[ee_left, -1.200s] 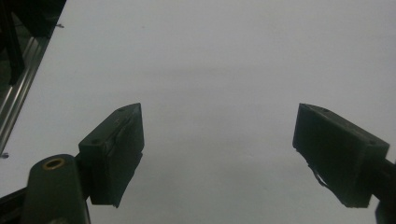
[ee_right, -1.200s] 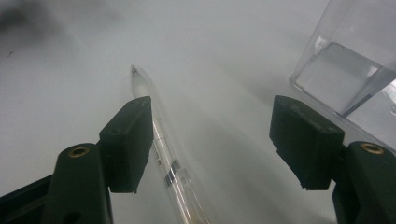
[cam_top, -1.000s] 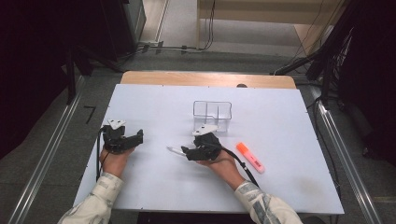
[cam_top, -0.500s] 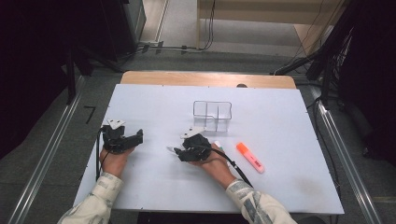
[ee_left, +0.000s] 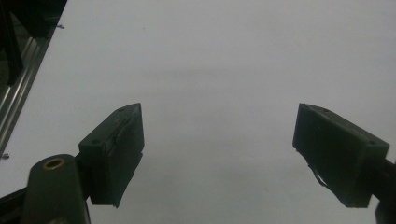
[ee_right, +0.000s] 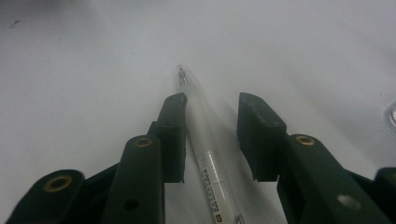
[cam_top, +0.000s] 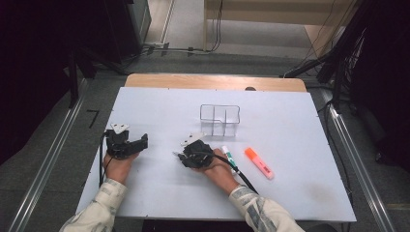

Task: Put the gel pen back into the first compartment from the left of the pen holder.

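While closing, right gripper [ee_right: 210, 135] straddles pen [ee_right: 208, 158] — untouched

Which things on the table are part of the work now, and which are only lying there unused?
In the job:
- clear pen, lying between the jaws of the right gripper, which have just been closing around it; pads not yet pressing
- right gripper

Lying about:
- wire rack
- green-capped marker
- orange highlighter
- left gripper, open over bare table
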The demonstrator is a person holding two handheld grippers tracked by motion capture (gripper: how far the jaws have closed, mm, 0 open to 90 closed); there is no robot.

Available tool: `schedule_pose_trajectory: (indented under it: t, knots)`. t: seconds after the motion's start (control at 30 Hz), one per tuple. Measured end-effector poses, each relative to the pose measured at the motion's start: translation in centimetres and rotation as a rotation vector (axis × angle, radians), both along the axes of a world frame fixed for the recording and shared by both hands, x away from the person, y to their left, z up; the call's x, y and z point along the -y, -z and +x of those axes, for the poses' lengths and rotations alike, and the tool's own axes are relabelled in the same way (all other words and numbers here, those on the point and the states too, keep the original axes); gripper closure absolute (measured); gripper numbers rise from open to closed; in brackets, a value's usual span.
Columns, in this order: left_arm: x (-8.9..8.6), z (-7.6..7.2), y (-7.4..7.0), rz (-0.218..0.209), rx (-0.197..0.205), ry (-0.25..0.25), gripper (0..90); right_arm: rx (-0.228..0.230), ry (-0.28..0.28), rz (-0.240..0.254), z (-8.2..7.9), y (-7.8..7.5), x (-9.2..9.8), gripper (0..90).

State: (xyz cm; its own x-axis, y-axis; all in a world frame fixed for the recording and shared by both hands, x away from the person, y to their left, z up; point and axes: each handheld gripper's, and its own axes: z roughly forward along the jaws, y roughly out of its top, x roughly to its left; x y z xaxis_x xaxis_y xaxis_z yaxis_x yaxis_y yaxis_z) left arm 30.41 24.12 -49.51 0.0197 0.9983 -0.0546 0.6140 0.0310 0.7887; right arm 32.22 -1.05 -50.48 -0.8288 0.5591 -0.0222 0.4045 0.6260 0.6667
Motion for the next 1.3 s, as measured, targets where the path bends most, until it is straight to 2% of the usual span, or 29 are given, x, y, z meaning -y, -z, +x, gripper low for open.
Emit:
schedule_pose_trajectory:
  t: [0.3,0.57,0.9,1.17,1.3]
  knots:
    - [0.0,0.0,0.0,0.001,0.001,0.002,16.9,0.0,-0.014,-0.004,-0.3,0.0,-0.4,73.1]
    - [0.0,0.0,0.0,-0.001,0.001,0.001,16.9,-0.012,-0.023,-0.003,-0.2,-0.1,-0.5,77.8]
    - [-0.1,0.0,0.0,-0.003,0.002,-0.002,16.9,-0.014,-0.008,0.002,-0.2,-0.3,-0.2,78.7]
    - [-0.1,0.0,0.0,-0.003,0.002,-0.001,16.9,-0.028,0.01,0.036,0.0,-1.1,0.3,78.9]
    - [-0.1,0.0,0.0,-0.002,0.001,0.0,16.9,-0.039,0.025,0.068,0.0,-1.6,0.6,78.9]
